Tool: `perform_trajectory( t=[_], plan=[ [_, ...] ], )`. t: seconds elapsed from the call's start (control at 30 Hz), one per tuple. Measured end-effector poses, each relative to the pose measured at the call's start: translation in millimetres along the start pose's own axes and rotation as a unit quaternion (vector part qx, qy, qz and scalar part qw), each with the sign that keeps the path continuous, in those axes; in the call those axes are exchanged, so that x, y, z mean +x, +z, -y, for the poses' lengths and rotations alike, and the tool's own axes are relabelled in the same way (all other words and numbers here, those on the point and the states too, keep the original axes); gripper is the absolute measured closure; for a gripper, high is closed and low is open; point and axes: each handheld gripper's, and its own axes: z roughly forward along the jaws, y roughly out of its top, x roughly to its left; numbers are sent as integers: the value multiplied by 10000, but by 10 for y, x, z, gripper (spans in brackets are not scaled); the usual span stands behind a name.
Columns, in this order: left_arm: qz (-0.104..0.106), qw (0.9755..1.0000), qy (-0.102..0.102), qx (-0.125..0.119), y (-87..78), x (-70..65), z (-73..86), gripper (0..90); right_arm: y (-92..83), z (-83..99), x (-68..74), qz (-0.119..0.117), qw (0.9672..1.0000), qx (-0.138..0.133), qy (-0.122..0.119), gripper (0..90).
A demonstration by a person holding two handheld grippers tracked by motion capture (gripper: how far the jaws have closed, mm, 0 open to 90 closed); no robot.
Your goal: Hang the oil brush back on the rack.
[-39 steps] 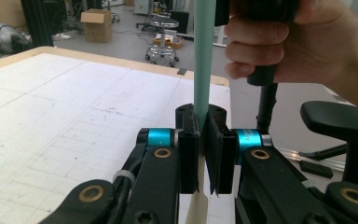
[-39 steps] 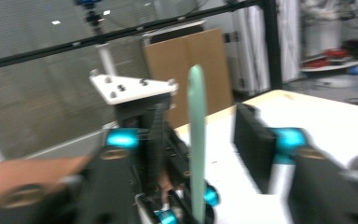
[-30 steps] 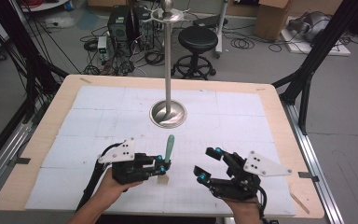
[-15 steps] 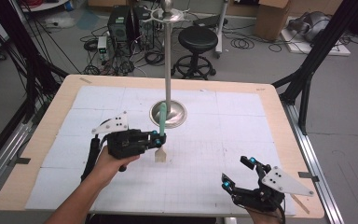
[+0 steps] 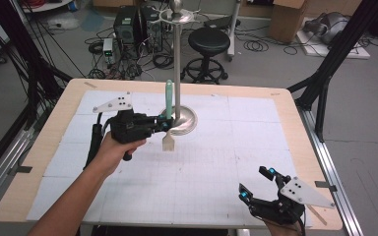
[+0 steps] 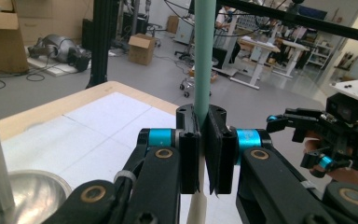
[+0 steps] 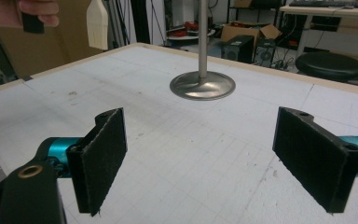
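Keeping the left gripper (image 5: pixel 165 124) jaws clamped on the upright spatula (image 5: pixel 169 98), steer it clear of the stand (image 5: pixel 178 73); right gripper (image 5: pixel 258 183) jaws gape empty near the worktop's (image 5: pixel 275 98) front edge.

Here's the left claw (image 6: pixel 200 154), its two black jaws pressed tight together around a slim spatula with a mint-green handle and a cream blade end (image 6: pixel 204 60). The handle stands upright, rising out of the top of the frame, while the pale end pokes out below the pads. Down at the lower left sits the shiny round metal base of a stand (image 6: pixel 28 193), its thin silver pole climbing beside it. Beyond lies the white gridded worktop with a light wooden rim (image 6: pixel 93 121). Off to the right, apart, hovers the right claw (image 6: pixel 307 140), black with blue joints, in a hand.
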Motion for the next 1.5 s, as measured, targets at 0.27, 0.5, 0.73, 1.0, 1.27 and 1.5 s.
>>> perform_trajectory(
  t=[0.27, 0.5, 0.73, 1.0, 1.27, 1.5],
  plan=[
    [11, 9998, 22, -201, -27, 78, -332, 842, 40, 26, -29, -11, 9999, -52, 108, 164],
    [92, 9999, 70, -85, 6, 201, -588, 842, 61, 39, -14, -51, 9999, 0, 100, 164],
    [189, 9998, -32, 59, 120, 360, -751, 842, 95, 37, -41, -36, 9997, -100, 241, 164],
    [124, 9996, -222, 107, 172, 566, -816, 843, 142, 49, -11, -116, 9997, -64, 222, 165],
    [263, 9993, -190, 160, 202, 692, -954, 843, 206, 88, -13, -131, 9994, -6, 313, 165],
    [333, 9990, -227, 195, 205, 741, -957, 843, 200, 92, -8, -102, 9995, 20, 312, 165]
  ],
)
